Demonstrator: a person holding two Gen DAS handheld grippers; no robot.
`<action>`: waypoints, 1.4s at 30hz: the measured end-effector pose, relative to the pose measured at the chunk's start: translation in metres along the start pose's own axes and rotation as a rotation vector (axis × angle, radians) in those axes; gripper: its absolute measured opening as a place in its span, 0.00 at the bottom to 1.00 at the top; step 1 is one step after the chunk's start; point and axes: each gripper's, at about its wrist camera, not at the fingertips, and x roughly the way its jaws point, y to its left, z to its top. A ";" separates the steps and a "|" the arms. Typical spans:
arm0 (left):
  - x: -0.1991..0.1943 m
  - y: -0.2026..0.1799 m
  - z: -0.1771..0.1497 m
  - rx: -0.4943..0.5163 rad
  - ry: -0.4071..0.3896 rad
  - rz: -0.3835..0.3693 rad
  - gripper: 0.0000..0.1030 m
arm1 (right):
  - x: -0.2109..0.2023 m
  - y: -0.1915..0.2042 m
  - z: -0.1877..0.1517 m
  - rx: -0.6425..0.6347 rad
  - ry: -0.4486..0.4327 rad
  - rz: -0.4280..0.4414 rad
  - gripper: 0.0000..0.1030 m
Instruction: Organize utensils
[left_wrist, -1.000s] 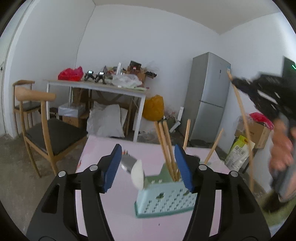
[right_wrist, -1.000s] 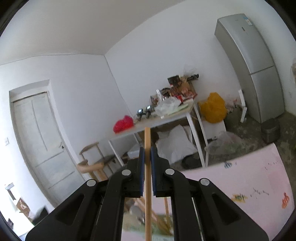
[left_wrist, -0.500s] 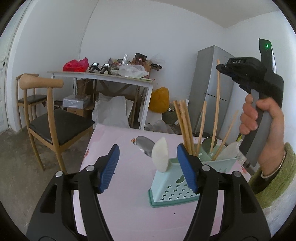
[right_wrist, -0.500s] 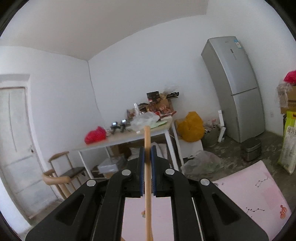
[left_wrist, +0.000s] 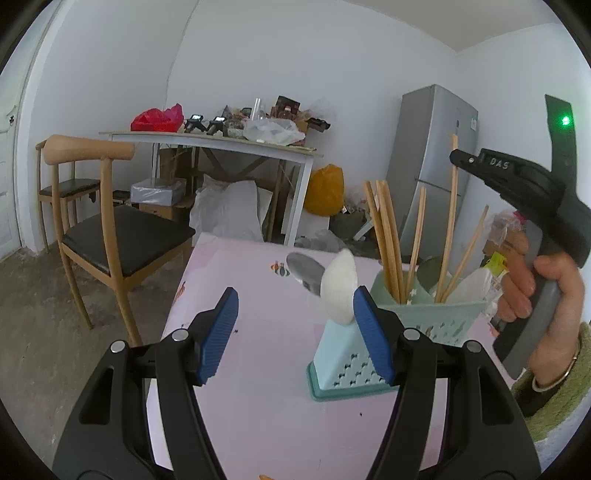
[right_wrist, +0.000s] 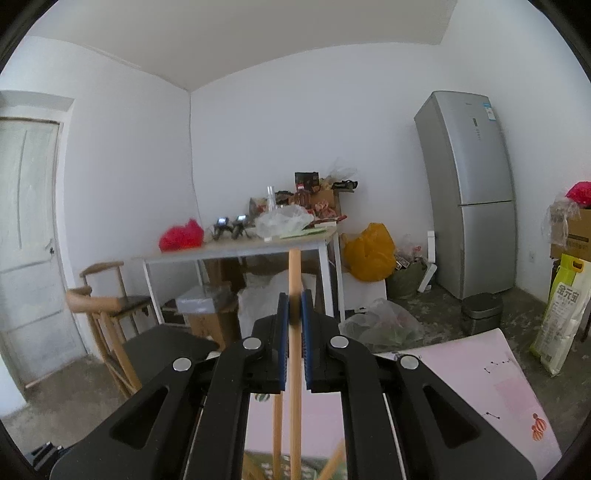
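Utensil holder (left_wrist: 417, 328) is sitting centre-right on the near table (left_wrist: 258, 354), chopsticks (left_wrist: 386, 236) and spoons (left_wrist: 340, 291) standing in it. Chair (left_wrist: 110, 229) is standing left of that table; cluttered table (left_wrist: 221, 142) behind at upper centre; fridge (left_wrist: 432, 166) at upper right.

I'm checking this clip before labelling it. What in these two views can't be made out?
- Left wrist view: the lower end of the wooden chopstick held by the right tool is hidden inside the pale green plastic utensil holder.
- Left wrist view: the holder's near wall is partly covered by the left tool's blue pad.
- Right wrist view: the holder is cut off by the bottom edge and blurred.
- Both views: the handle of the white spoon is not visible.
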 end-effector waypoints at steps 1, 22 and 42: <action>0.000 -0.001 -0.002 0.002 0.003 0.001 0.59 | -0.003 -0.001 -0.001 0.002 0.003 0.003 0.07; -0.002 -0.014 -0.027 0.085 0.073 -0.094 0.68 | -0.101 -0.053 -0.003 0.044 0.080 0.069 0.47; 0.050 -0.038 -0.047 0.219 0.173 -0.179 0.71 | -0.066 -0.164 -0.129 0.505 0.483 -0.002 0.56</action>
